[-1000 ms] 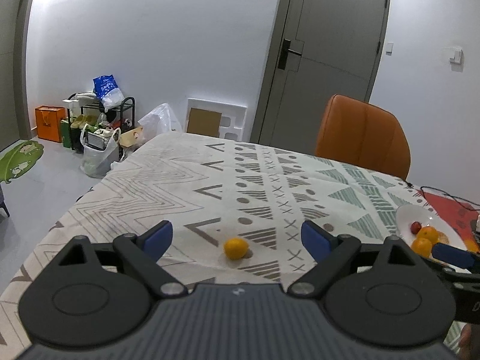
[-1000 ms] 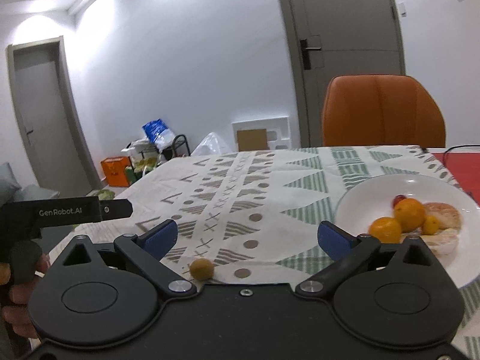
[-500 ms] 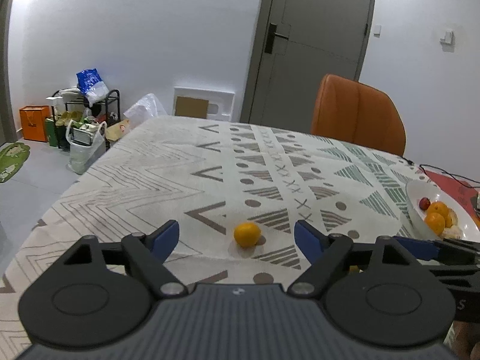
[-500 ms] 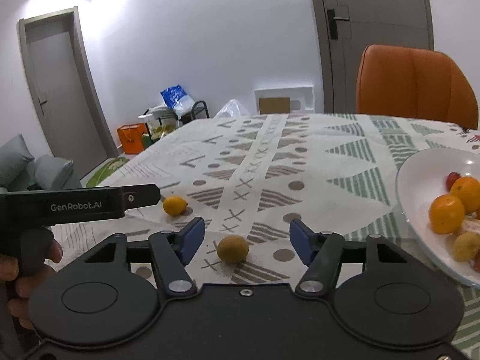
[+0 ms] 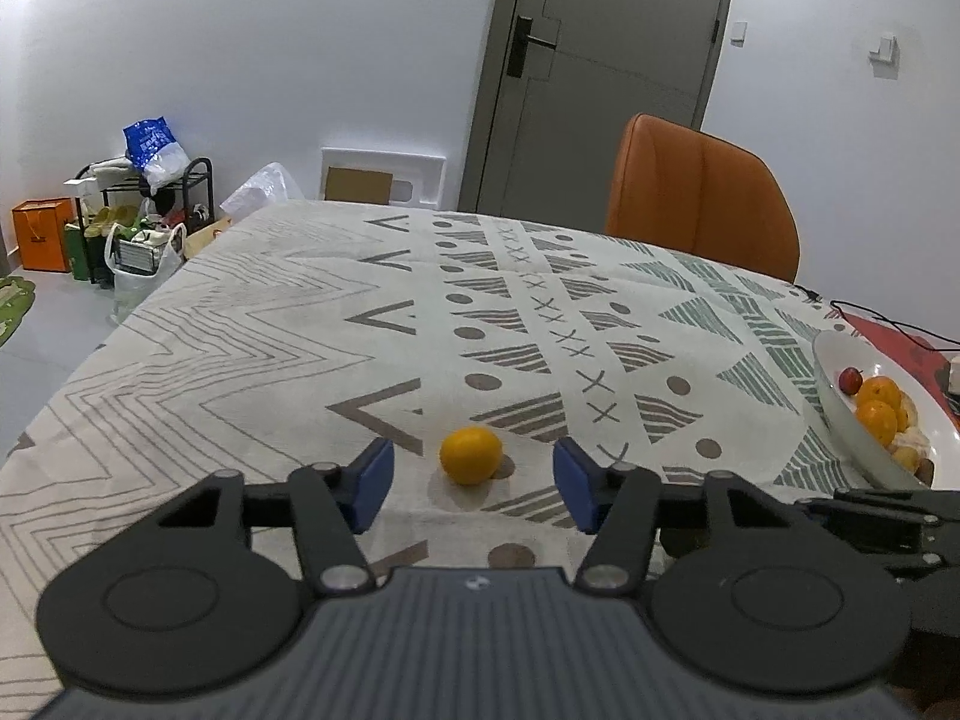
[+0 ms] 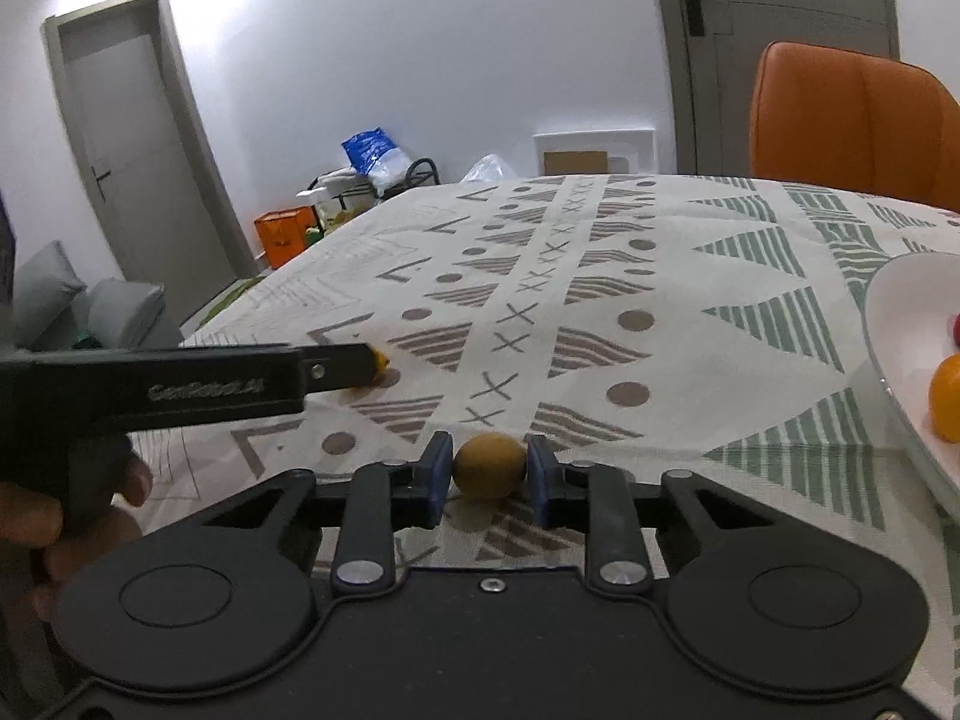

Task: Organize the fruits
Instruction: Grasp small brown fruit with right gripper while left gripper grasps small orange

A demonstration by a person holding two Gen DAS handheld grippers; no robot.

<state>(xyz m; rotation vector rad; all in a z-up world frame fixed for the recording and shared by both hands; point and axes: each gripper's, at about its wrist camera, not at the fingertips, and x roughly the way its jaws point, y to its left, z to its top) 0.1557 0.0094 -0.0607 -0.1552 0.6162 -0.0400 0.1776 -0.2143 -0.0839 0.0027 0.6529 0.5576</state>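
Narrowed over the last second: right gripper (image 6: 487, 471) from wide open to pinched on the small brown fruit (image 6: 488, 465), pads touching both sides, fruit not lifted off the tablecloth (image 6: 660, 312). Likely ready to lift toward the white plate (image 6: 900, 324). Drawn closer too: left gripper (image 5: 474, 483), open, straddling the orange (image 5: 471, 455) without contact. Farther right, plate holding oranges and a red fruit, cut off by the frame edge. Seen from the right, orange mostly hidden behind the left gripper's body. Pale pieces on the plate hard to identify.
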